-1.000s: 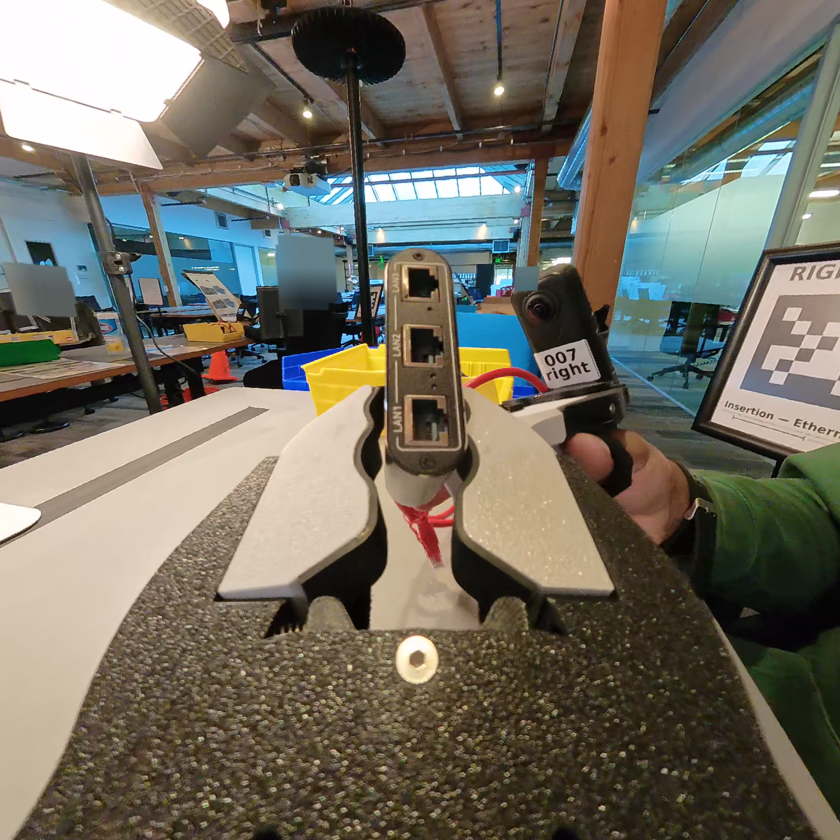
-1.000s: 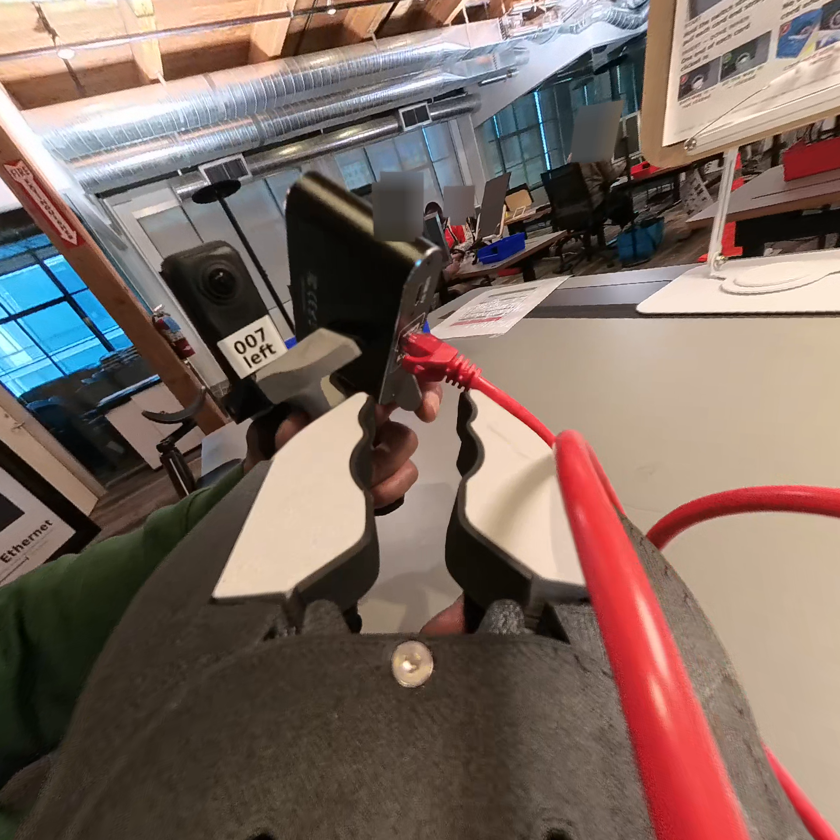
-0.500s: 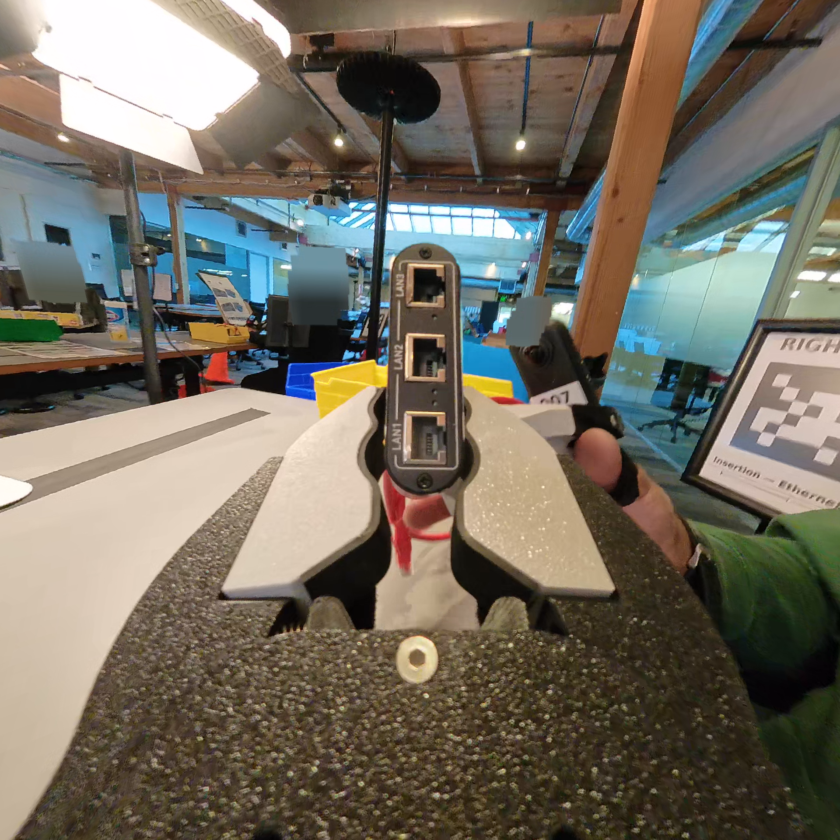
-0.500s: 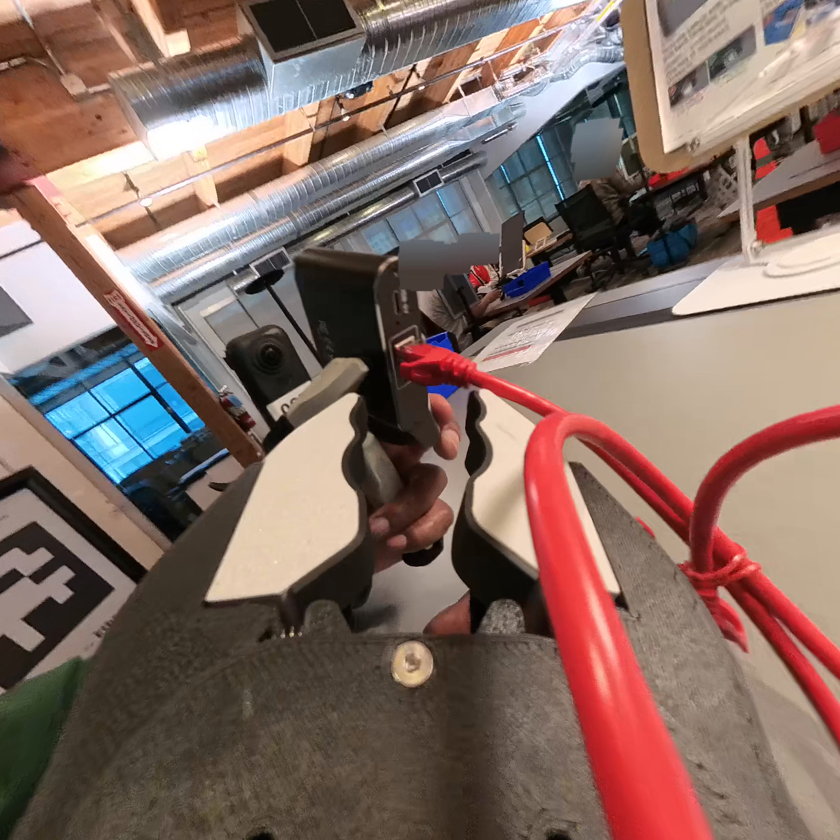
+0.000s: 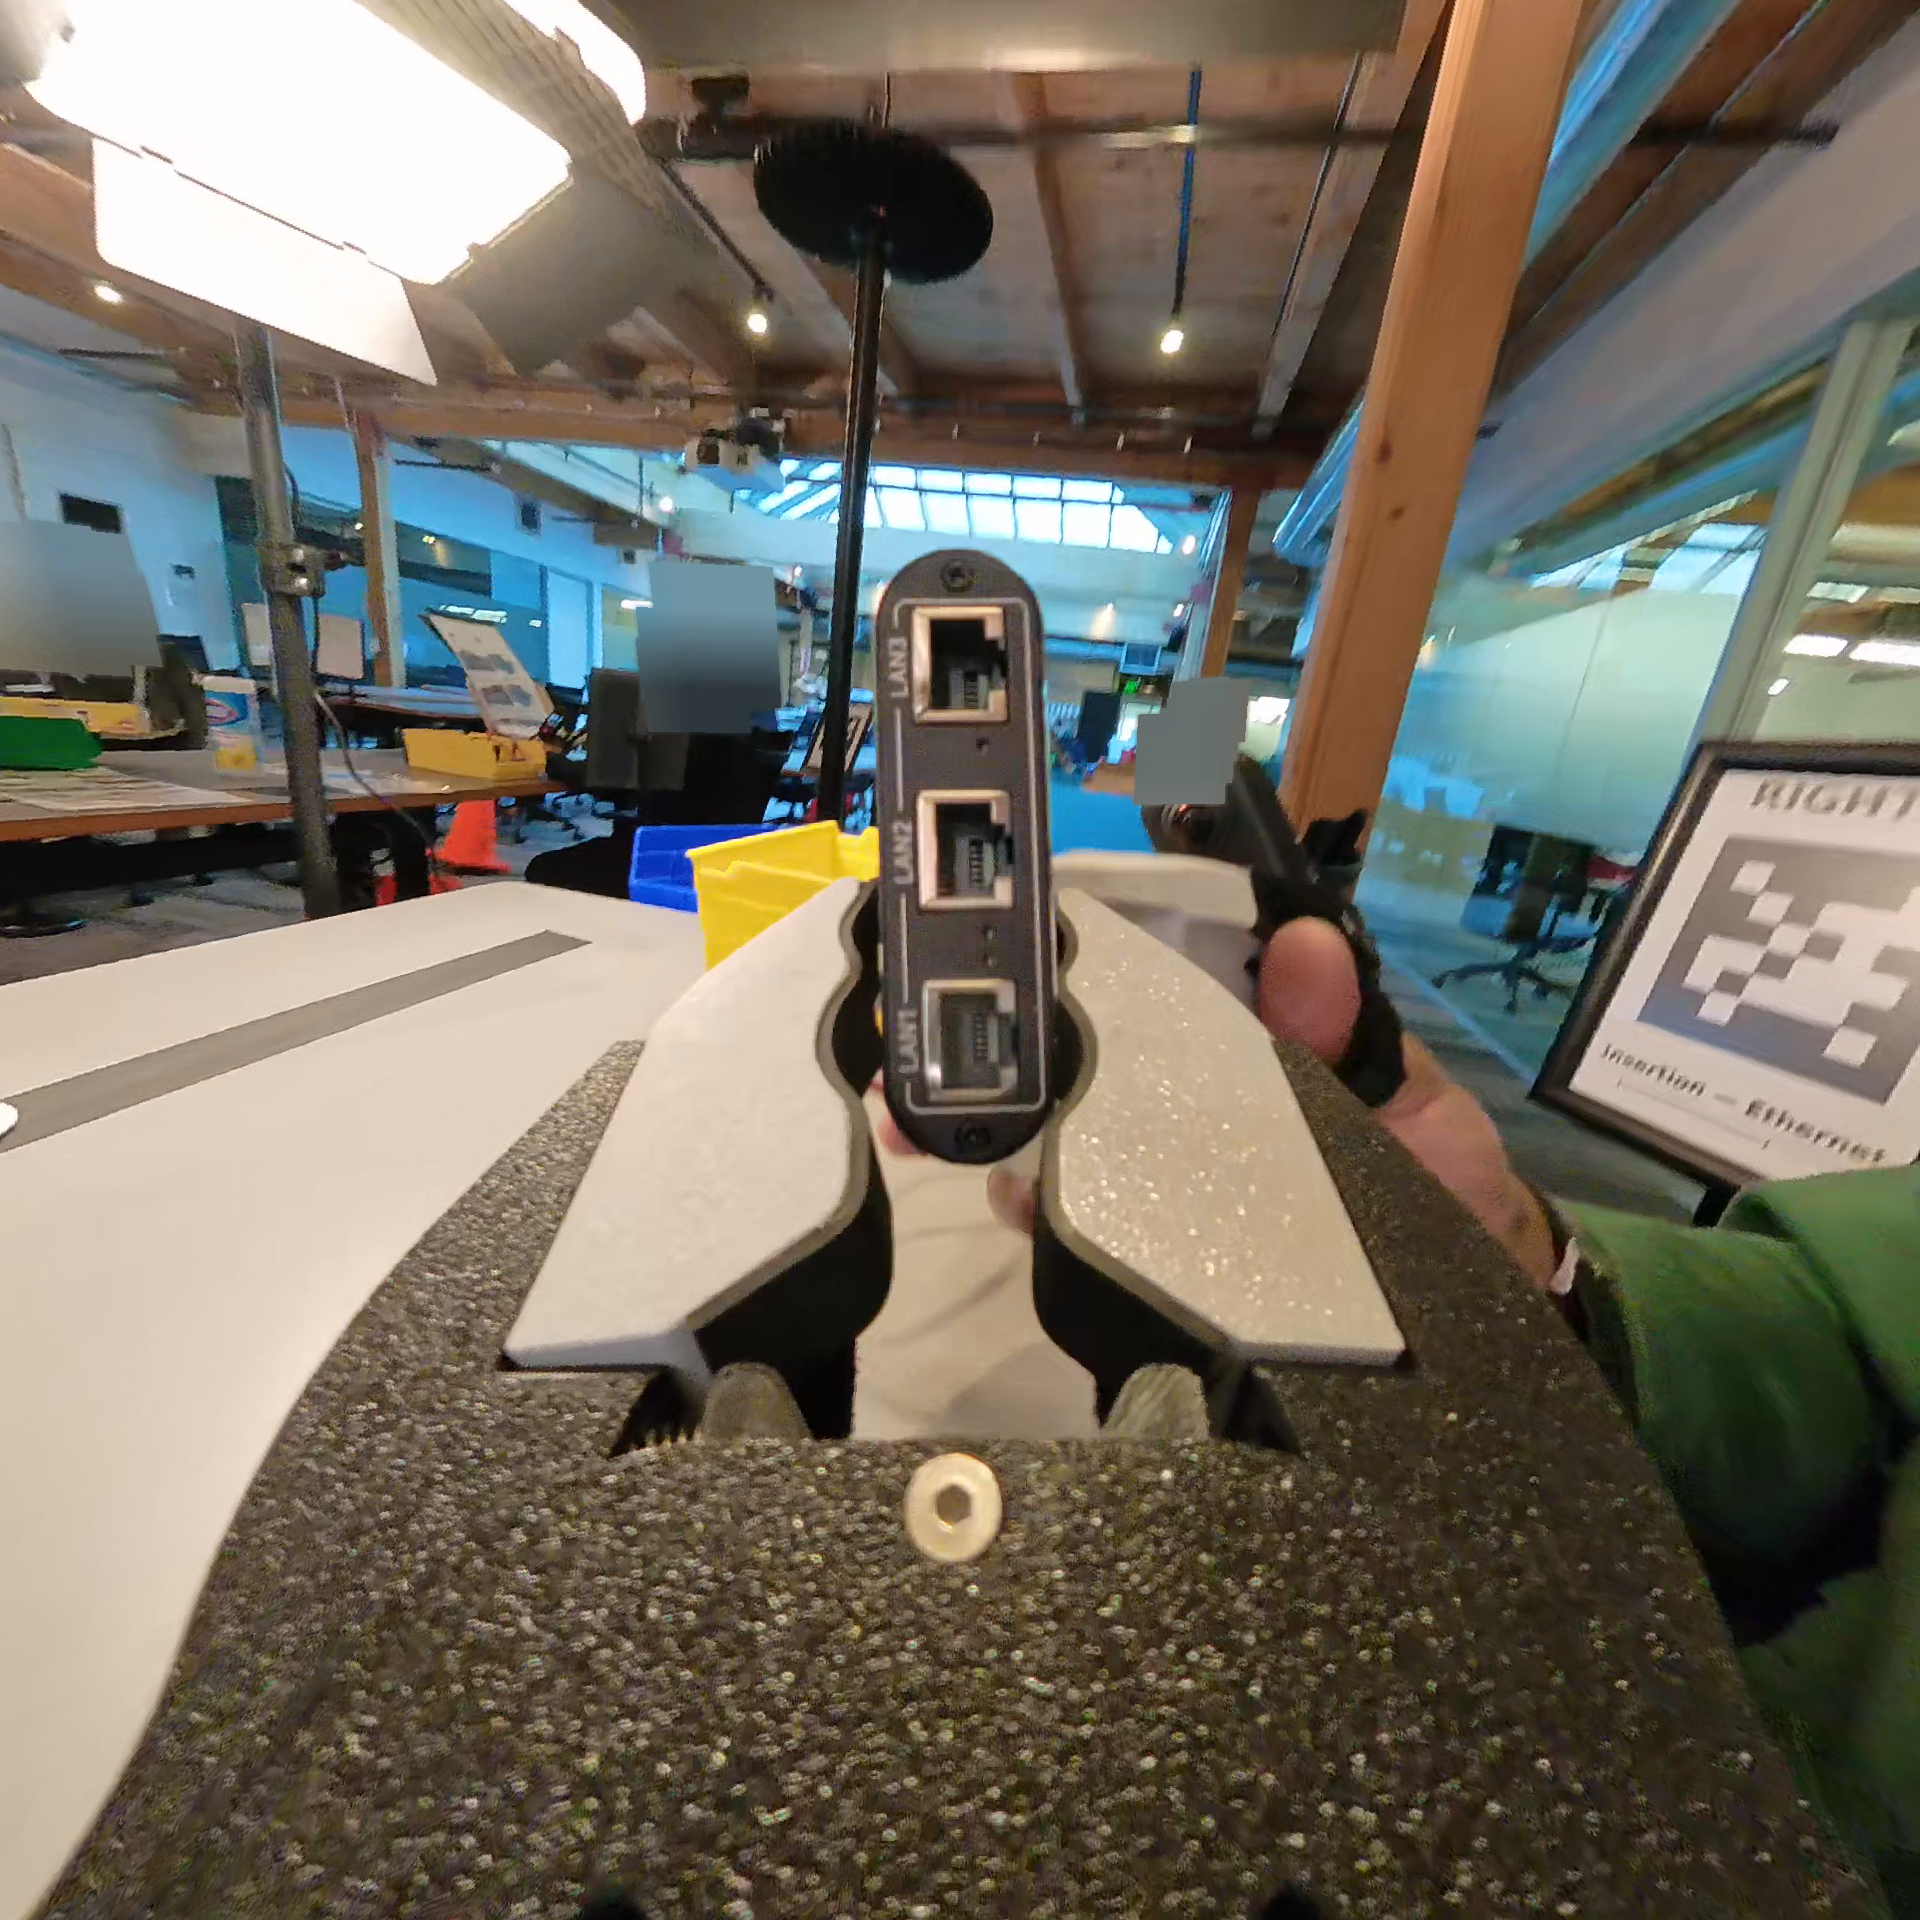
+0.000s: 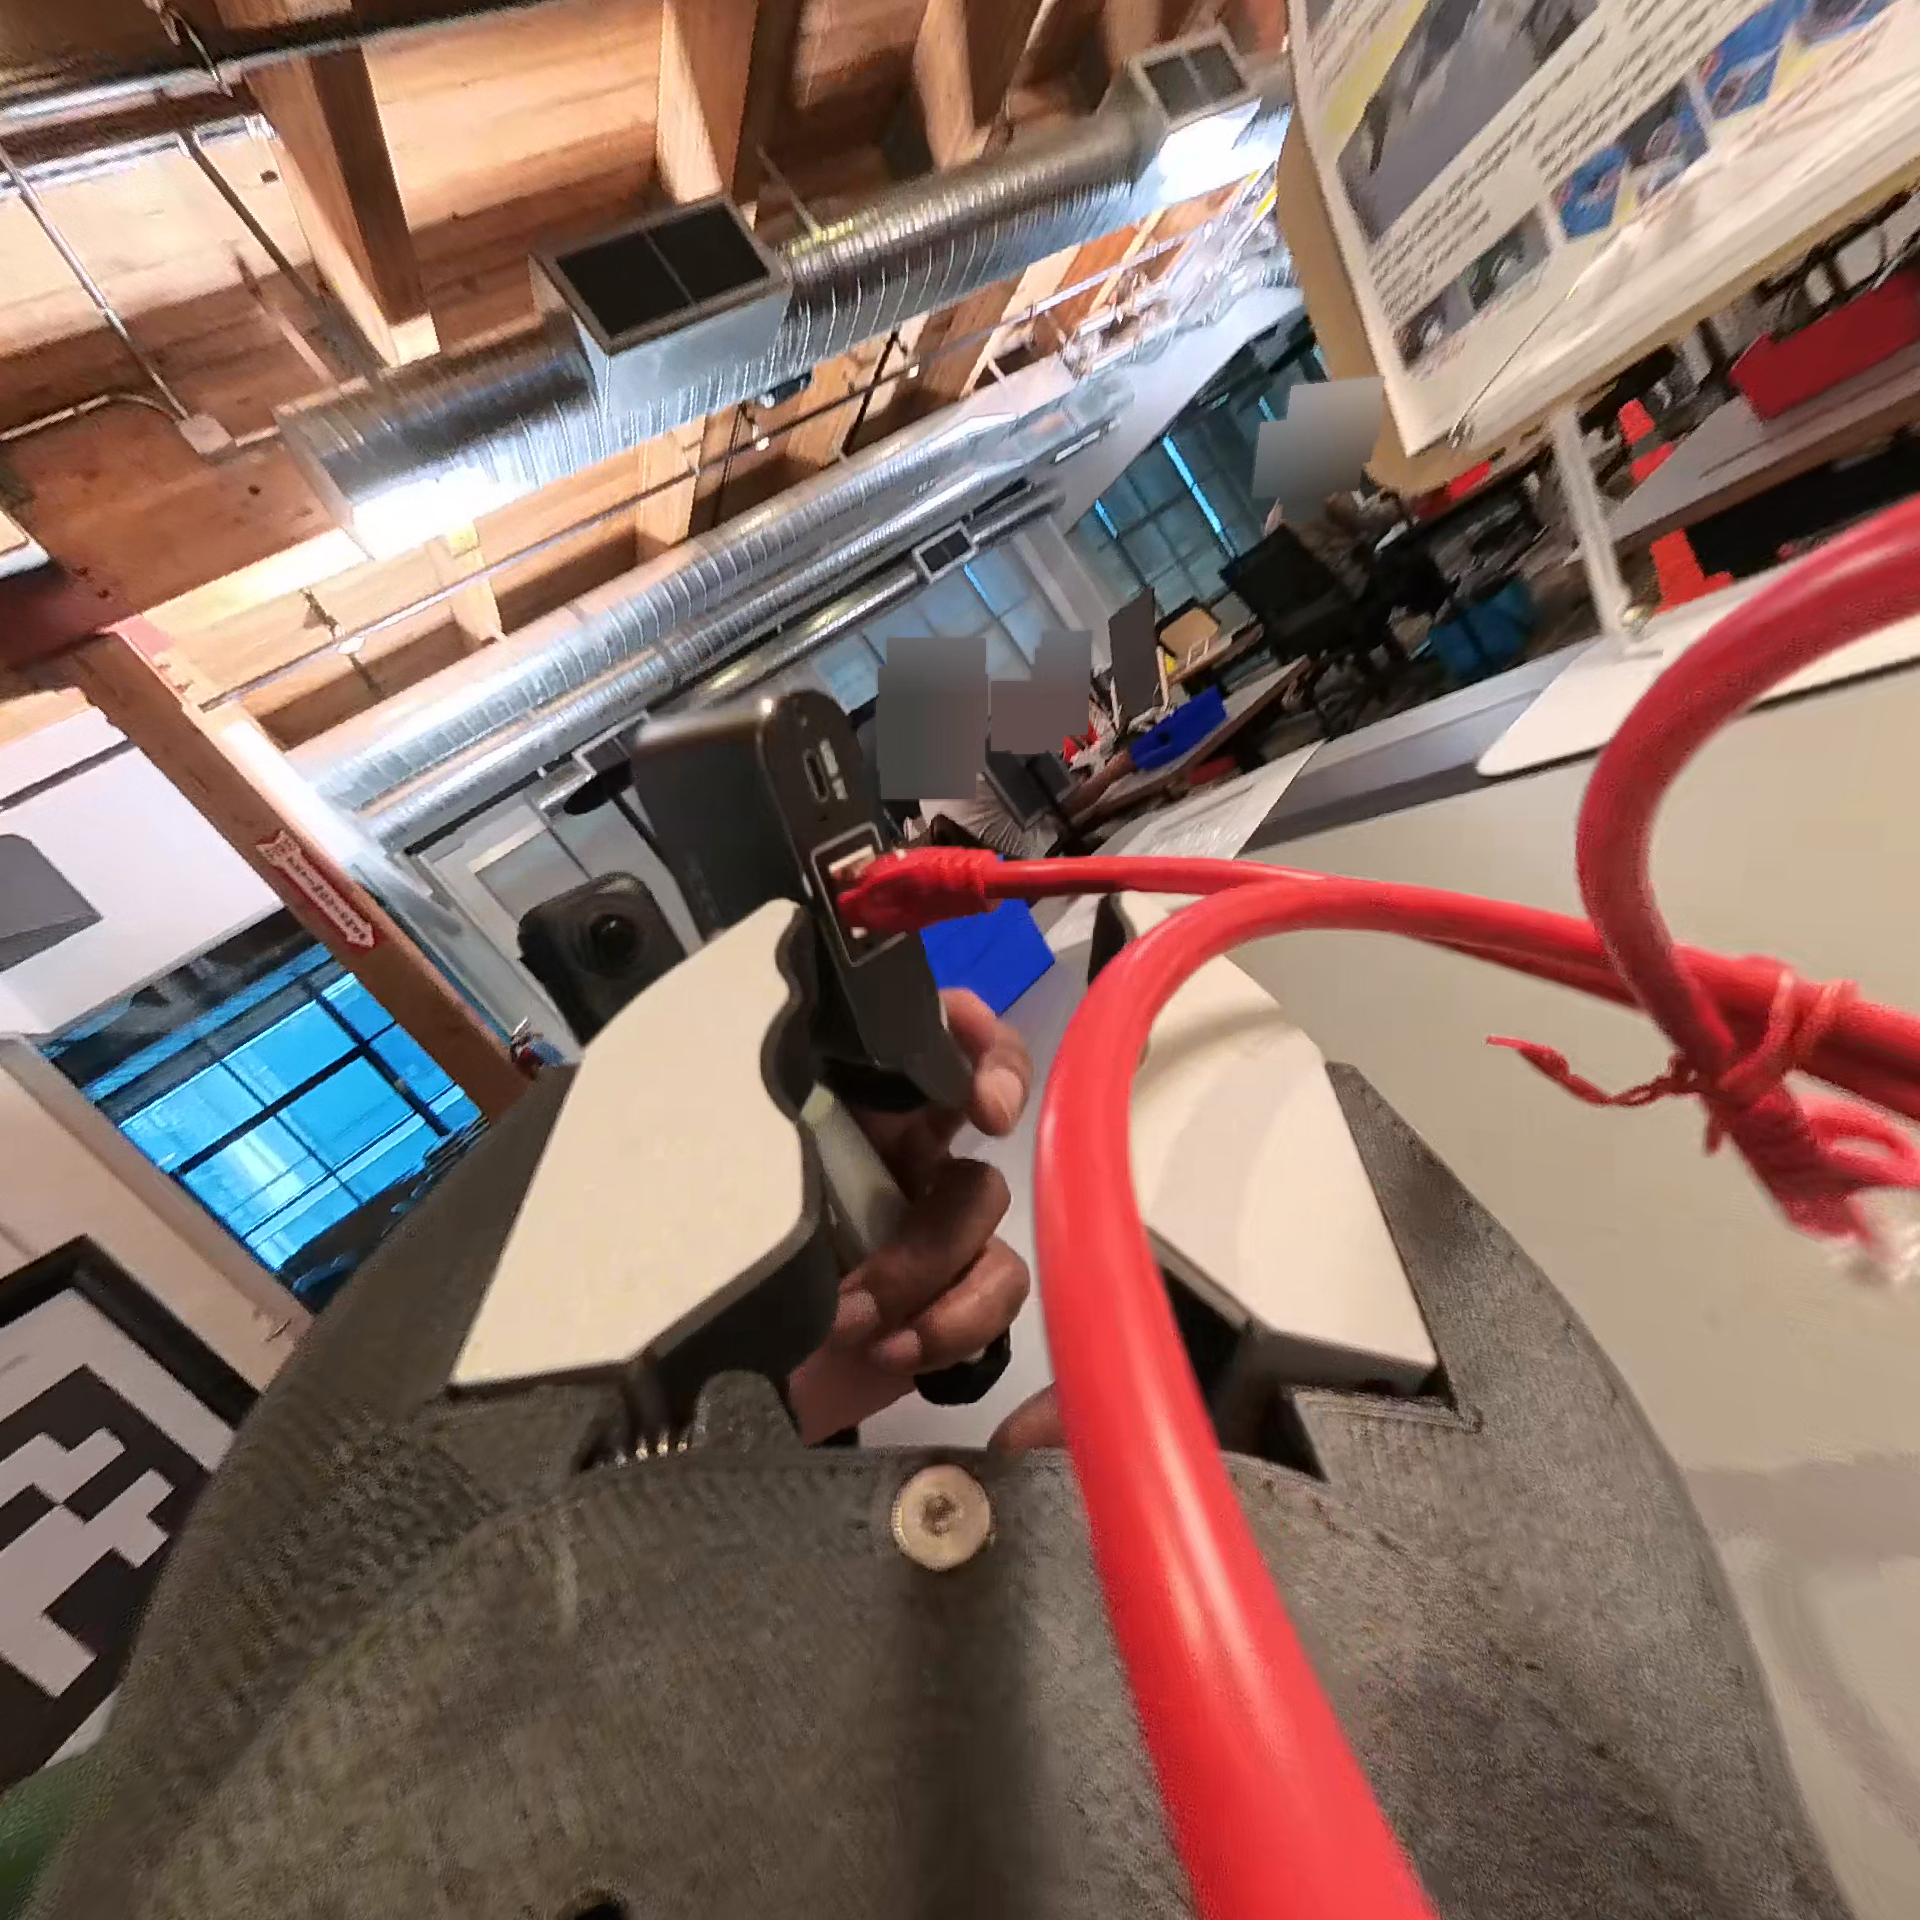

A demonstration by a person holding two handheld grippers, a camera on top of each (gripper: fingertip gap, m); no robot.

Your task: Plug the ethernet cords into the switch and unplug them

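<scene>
Your left gripper (image 5: pixel 961 1049) fingers still pinch the switch (image 5: pixel 961 852) upright, while your right gripper (image 6: pixel 951 997), fingers spread, has backed off, leaving the red cord (image 6: pixel 1143 883) plugged into its far face: insertion looks done.

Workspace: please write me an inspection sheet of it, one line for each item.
Surface: pale grey table with a dark stripe.
Job's things: black switch upright; the three ports facing the left wrist camera are empty.
Clutter: yellow bin and blue bin at the table's far edge.
Grippers: left tongs shut on the switch; right tongs open.
Cables: red cable plugged into the switch's other face, looped over the right tongs.
Surroundings: wooden post, framed marker sign.
</scene>
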